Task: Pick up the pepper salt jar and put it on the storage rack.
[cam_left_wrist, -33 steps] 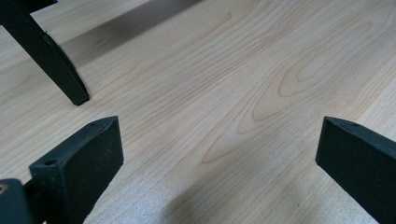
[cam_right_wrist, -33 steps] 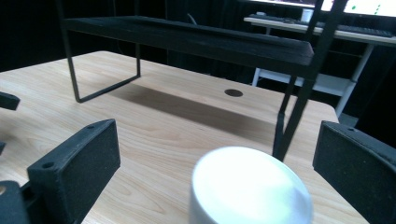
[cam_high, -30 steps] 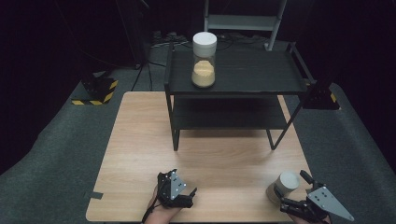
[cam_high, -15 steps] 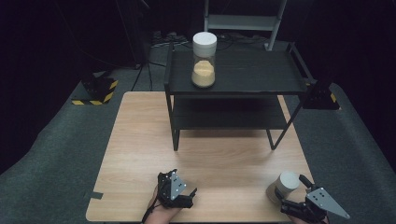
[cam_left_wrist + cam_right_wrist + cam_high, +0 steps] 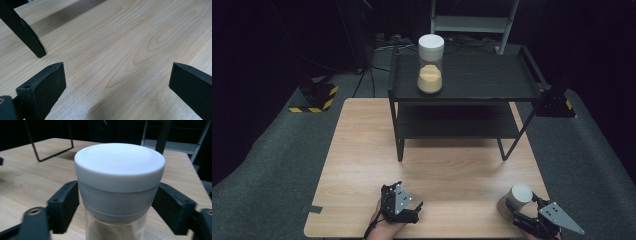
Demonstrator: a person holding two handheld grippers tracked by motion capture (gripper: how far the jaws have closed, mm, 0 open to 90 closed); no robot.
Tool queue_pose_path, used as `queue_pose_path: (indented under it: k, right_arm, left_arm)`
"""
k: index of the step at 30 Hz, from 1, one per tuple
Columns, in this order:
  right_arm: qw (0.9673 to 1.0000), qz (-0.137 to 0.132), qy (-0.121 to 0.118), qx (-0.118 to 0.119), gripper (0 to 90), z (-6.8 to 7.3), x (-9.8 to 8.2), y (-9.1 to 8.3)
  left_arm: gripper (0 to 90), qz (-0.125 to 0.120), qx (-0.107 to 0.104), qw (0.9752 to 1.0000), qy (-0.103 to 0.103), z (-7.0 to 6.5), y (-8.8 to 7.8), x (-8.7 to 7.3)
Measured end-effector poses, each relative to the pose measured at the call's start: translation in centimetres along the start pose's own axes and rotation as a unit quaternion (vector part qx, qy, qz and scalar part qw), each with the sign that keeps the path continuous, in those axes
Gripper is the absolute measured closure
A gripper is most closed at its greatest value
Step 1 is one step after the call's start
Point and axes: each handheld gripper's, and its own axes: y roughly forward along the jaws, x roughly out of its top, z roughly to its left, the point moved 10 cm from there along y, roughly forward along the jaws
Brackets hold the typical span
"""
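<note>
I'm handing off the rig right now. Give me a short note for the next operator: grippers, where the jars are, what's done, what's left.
Right gripper: jaws have just been closing on the near jar, pads against its white cap; jar stands on the table at the near right corner.
Left gripper: open, nothing between the jaws, low over the table.
Second jar: upright on the black shelf's top tier.
Done: near jar gripped.
Left: probably lift it to the shelf.
</note>
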Motion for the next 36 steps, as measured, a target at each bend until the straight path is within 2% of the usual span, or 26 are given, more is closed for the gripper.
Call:
queue_pose_path:
  k: [7,20,30,36]
  right_arm:
    - [0.9999,-0.01,-0.002,0.002,33.5,-0.09,-0.15,-0.2]
    - [0.9999,-0.013,-0.002,0.004,34.3,-0.19,-0.25,-0.16]
    - [0.9999,-0.009,-0.007,-0.007,34.4,0.0,0.09,-0.08]
    - [0.9997,-0.019,-0.009,-0.007,34.4,0.22,0.7,-0.12]
  left_arm:
    - [1.2,0.0,0.0,1.0,0.0,0.01,0.0,0.0]
    - [1.3,-0.001,0.001,1.0,0.003,-0.1,0.01,-0.01]
    - [1.3,-0.002,-0.001,1.0,0.003,-0.08,0.01,-0.01]
    - [1.3,-0.002,-0.001,1.0,0.003,-0.08,0.0,-0.02]
